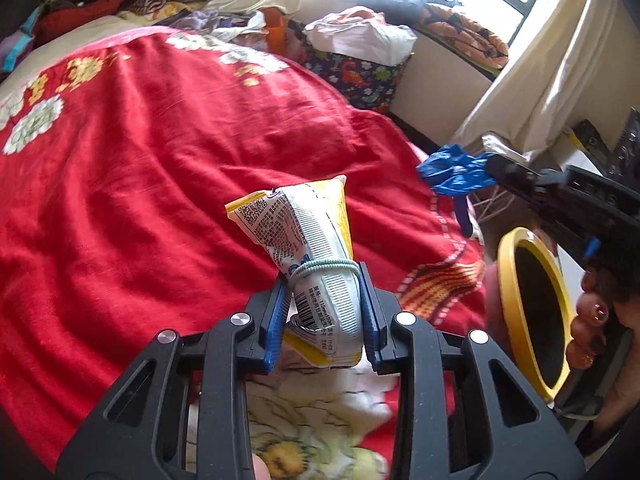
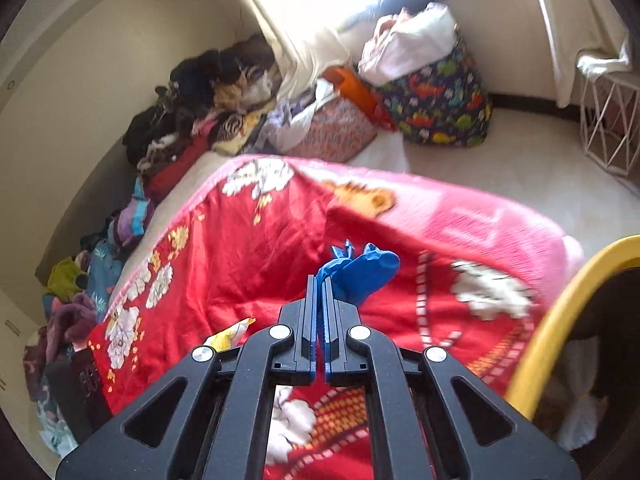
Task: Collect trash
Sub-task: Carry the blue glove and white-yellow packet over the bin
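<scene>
My left gripper (image 1: 323,276) is shut on a yellow-and-white snack packet (image 1: 308,236) tied with a pale elastic band, held above the red floral blanket (image 1: 160,152). My right gripper (image 2: 320,282) is shut on a crumpled blue glove (image 2: 360,270), also above the blanket. In the left wrist view the right gripper (image 1: 494,168) holds the blue glove (image 1: 452,174) to the right, above a yellow-rimmed bin (image 1: 532,312) beside the bed. The bin's rim (image 2: 568,312) shows at the right edge of the right wrist view. A corner of the packet (image 2: 234,334) peeks out at lower left there.
Piled clothes (image 2: 192,112) line the wall behind the bed. A dinosaur-print bag (image 2: 440,96) stuffed with white cloth sits on the floor by the window. A white wire basket (image 2: 608,124) stands at the right. Curtains (image 1: 560,52) hang near the window.
</scene>
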`<state>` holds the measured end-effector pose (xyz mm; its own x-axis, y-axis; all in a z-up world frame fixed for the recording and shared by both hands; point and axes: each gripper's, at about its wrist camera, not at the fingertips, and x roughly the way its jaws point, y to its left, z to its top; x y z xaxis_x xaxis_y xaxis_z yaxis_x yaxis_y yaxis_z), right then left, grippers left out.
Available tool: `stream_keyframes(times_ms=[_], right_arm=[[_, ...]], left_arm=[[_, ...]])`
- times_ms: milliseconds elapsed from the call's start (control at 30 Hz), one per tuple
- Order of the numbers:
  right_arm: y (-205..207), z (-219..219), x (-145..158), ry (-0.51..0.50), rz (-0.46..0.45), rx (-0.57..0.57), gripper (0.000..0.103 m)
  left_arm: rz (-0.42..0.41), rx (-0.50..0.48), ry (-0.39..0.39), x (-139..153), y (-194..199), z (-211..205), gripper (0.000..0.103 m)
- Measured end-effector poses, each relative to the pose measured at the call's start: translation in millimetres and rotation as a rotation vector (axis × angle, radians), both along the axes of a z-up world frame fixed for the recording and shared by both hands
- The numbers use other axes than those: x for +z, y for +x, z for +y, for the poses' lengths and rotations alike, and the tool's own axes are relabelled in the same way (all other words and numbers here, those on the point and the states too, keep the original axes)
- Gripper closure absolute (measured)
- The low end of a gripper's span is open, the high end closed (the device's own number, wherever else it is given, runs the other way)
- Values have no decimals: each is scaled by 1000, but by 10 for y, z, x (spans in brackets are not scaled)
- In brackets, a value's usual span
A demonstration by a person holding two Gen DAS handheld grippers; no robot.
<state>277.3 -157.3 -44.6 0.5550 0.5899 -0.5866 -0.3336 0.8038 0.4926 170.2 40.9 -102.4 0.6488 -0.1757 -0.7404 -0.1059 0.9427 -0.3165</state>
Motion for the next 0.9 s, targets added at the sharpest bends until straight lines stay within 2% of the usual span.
stream_keyframes(times_ms=[333,600,900], right_arm=[[-443,-679,228,-19,-66,-95,101],[-774,-1164,175,-42,-65,-179,101],[-1026,-1642,16,-62,-23,-274,101]], left_arm=[[-69,-114,11,285,13,-474,78],[-104,-202,24,445,32,-903,78],[-124,-296,45,506,62,-1398,78]])
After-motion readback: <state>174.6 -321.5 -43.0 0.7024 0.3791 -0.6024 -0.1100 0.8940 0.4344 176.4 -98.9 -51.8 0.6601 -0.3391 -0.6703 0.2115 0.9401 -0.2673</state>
